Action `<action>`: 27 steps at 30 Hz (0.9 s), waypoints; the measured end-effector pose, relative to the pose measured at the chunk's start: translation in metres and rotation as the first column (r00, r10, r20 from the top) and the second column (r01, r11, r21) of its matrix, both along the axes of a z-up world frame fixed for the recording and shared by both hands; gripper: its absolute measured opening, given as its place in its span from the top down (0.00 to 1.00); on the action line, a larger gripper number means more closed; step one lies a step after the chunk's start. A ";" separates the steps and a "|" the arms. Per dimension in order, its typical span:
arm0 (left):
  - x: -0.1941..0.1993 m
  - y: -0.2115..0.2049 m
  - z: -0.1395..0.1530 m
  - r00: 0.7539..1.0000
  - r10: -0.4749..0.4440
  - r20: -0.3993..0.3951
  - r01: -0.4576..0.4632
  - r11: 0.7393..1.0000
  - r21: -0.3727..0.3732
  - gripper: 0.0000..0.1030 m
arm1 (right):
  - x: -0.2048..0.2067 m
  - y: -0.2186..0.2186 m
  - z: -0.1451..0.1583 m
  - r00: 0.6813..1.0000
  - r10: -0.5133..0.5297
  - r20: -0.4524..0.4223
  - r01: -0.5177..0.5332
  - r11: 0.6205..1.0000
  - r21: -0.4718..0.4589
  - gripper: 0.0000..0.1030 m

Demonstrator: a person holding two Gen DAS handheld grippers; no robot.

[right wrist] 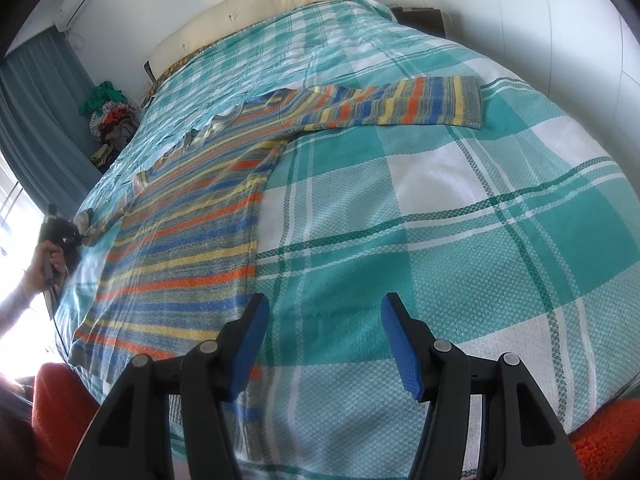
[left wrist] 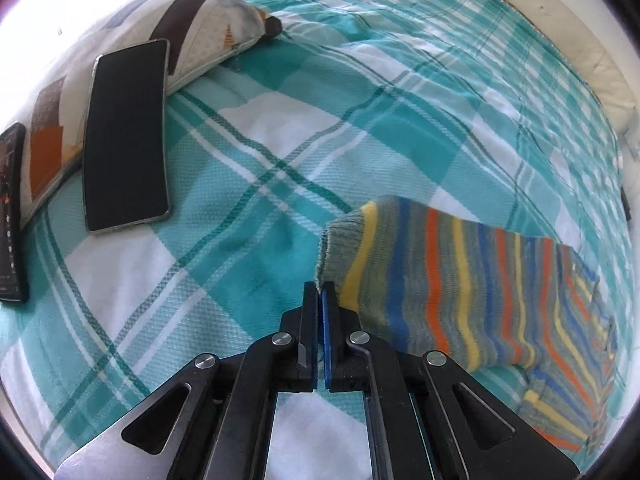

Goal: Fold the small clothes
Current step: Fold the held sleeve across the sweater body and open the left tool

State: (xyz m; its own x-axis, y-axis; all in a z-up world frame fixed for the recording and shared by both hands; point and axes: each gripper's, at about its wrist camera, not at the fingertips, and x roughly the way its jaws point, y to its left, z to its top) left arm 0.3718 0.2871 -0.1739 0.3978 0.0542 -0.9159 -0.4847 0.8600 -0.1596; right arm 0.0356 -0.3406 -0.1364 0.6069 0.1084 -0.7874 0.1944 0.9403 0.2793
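Note:
A small striped knit sweater (right wrist: 188, 240) in grey, orange, yellow and blue lies spread flat on the teal plaid bedspread (right wrist: 440, 208). Its right sleeve (right wrist: 400, 106) stretches out to the right. My left gripper (left wrist: 319, 290) is shut on the cuff edge of the left sleeve (left wrist: 440, 276), holding it a little above the bed; it also shows in the right wrist view (right wrist: 78, 232) at the far left. My right gripper (right wrist: 324, 312) is open and empty, just above the bed beside the sweater's lower right hem.
Two dark phones (left wrist: 126, 136) (left wrist: 10, 216) lean against a patterned pillow (left wrist: 192, 28) at the left. A cream headboard (right wrist: 248, 12) is at the far end. Curtains (right wrist: 36, 120) and a pile of clothes (right wrist: 112, 120) stand by the left wall.

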 end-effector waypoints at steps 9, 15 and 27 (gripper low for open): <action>-0.026 0.022 0.016 0.996 0.054 0.070 -0.054 0.999 0.007 0.46 | 0.002 0.004 -0.001 1.000 0.016 -0.001 -0.016 1.000 -0.012 0.43; -0.007 0.024 0.009 0.995 -0.040 0.095 0.050 0.993 -0.109 0.24 | 0.003 0.005 -0.004 1.000 0.025 -0.019 -0.025 1.000 -0.016 0.43; 0.024 0.033 0.008 0.986 0.013 0.166 0.003 0.996 -0.093 0.98 | 0.013 0.020 -0.013 0.995 0.061 -0.076 -0.067 0.994 -0.087 0.43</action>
State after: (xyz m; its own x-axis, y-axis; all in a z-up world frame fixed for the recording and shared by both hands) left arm 0.3959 0.3200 -0.1660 0.5450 -0.0255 -0.8381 -0.4488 0.8355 -0.3172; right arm 0.0487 -0.3201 -0.1498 0.5410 0.0726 -0.8379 0.1501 0.9719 0.1811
